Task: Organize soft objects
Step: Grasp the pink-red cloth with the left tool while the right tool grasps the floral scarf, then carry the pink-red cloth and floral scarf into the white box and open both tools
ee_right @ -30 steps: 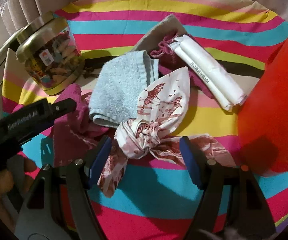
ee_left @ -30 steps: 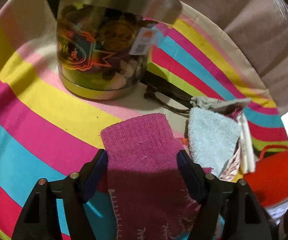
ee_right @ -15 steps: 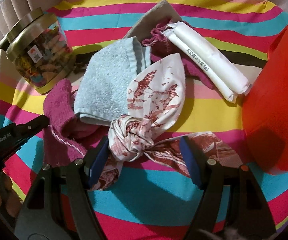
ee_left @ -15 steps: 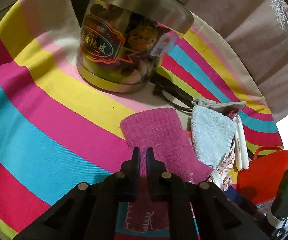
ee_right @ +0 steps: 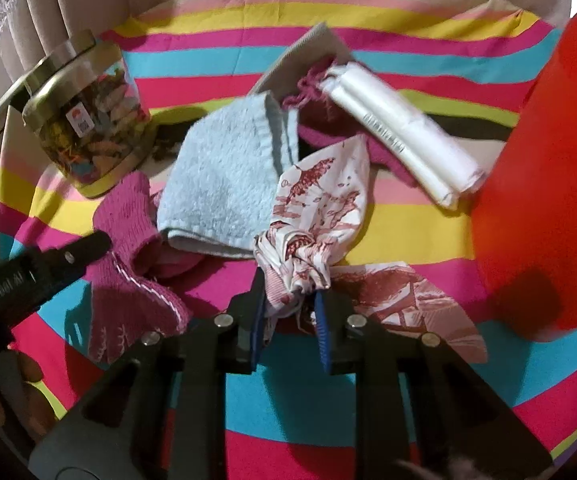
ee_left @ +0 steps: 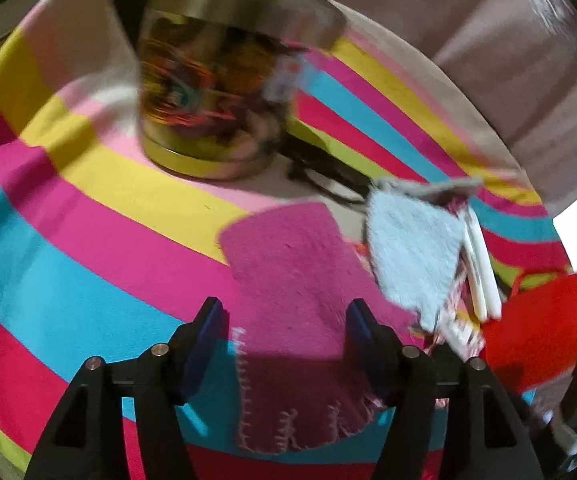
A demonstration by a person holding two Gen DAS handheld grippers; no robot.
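On the striped cloth point(ee_right: 368, 52), a lidded jar point(ee_right: 88, 120) stands at ten o'clock and a red tub point(ee_right: 548, 180) fills three o'clock, with a white roll point(ee_right: 400, 132) just beside it. A blue towel point(ee_right: 228, 184) lies in the middle, overlapping the pink glove point(ee_left: 288, 280). The left gripper point(ee_left: 284, 320) is spread wide, straddling the glove. The right gripper point(ee_right: 290, 320) pinches the knot of a red-printed white scarf point(ee_right: 320, 208) at six o'clock.
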